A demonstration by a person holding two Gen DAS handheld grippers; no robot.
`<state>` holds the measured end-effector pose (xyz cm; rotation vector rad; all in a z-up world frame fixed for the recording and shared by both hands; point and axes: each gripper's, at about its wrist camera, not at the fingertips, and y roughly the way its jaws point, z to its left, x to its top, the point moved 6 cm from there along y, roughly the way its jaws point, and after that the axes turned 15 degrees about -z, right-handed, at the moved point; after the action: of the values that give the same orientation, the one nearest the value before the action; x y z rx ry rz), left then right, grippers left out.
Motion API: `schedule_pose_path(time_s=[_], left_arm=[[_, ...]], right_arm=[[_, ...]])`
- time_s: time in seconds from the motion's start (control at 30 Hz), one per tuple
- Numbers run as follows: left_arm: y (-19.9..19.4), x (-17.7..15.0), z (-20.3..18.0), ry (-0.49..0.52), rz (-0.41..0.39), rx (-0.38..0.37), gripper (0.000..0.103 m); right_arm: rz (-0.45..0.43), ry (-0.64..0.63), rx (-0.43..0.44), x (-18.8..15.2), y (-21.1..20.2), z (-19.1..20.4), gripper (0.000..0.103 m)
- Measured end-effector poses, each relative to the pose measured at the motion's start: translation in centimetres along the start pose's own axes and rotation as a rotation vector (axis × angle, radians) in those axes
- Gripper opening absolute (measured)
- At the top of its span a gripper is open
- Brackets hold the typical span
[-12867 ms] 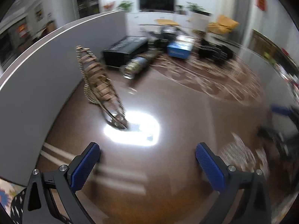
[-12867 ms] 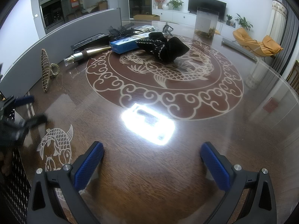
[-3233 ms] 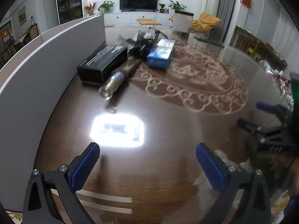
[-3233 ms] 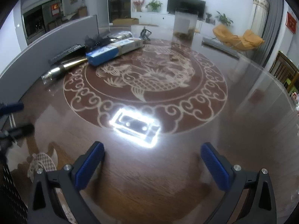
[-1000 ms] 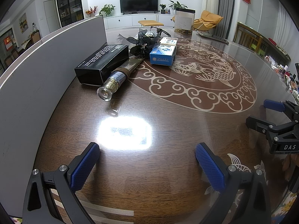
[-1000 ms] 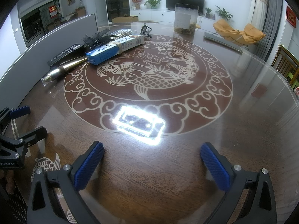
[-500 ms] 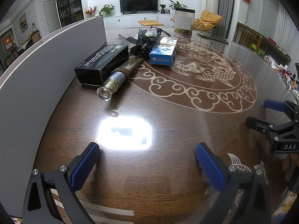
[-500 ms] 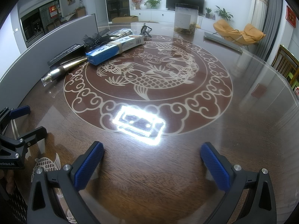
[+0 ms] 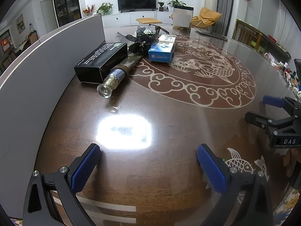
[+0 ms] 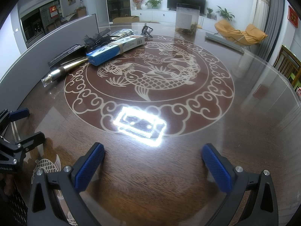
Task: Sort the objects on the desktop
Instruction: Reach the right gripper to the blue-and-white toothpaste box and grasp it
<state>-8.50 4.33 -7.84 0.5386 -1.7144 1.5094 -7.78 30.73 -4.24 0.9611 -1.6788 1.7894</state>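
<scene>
both grippers empty above the round table, left gripper jaws wide, right gripper jaws wide, black box, brass bottle and blue box grouped at eleven o'clock beside grey partition, well apart from both

The wooden rack and the black cloth bundle of the earliest views are gone from the tabletop. The left hand-held gripper now faces the black box, the brass-tipped tube and the blue carton, sharp rather than blurred.
</scene>
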Motion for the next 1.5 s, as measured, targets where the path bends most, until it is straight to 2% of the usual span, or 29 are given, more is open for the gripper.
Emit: schedule_pose_path(time_s=[0.17,0.67,0.7,0.77,0.8,0.93,1.1,1.23,1.27,1.33,1.37,1.47,1.5], left_arm=[[-0.7,-0.7,0.4,0.009,0.016,-0.01,0.103],[-0.8,-0.8,0.8,0.012,-0.008,-0.013,0.103],[-0.9,-0.8,0.8,0.012,-0.011,-0.013,0.103],[-0.8,-0.8,0.8,0.011,-0.014,-0.011,0.103],[-0.8,-0.8,0.8,0.01,-0.015,-0.01,0.103],[-0.8,-0.8,0.8,0.006,-0.019,-0.004,0.103],[-0.7,-0.7,0.9,0.001,-0.028,0.002,0.103],[-0.5,-0.7,0.9,-0.002,-0.03,0.005,0.103],[-0.4,-0.6,0.8,-0.002,-0.03,0.005,0.103],[-0.3,-0.5,0.8,-0.003,-0.029,0.005,0.103],[-0.3,-0.5,0.8,-0.003,-0.029,0.006,0.103],[-0.2,-0.4,0.9,-0.006,-0.031,0.01,0.103],[-0.1,-0.4,0.9,-0.007,-0.033,0.011,0.103]], right_arm=[[0.0,0.0,0.0,0.0,0.0,0.0,0.103],[0.003,0.0,0.005,0.3,0.4,0.1,0.103],[0.014,-0.003,0.015,0.7,0.8,0.2,0.103],[0.043,0.026,0.105,2.6,2.3,1.4,0.103],[0.037,0.044,0.144,4.2,3.1,2.1,0.103],[0.011,0.018,0.209,10.3,6.6,5.3,0.103],[0.099,0.032,0.179,13.7,13.6,8.0,0.103],[0.131,0.088,0.141,14.6,16.6,8.5,0.103],[0.123,0.087,0.132,14.8,17.0,8.6,0.099],[0.108,0.056,0.117,14.8,17.1,9.0,0.082],[0.102,0.03,0.104,14.8,17.0,9.1,0.07],[0.09,-0.023,0.099,14.3,16.4,9.0,0.052],[0.088,-0.028,0.102,14.1,15.9,8.5,0.051]])
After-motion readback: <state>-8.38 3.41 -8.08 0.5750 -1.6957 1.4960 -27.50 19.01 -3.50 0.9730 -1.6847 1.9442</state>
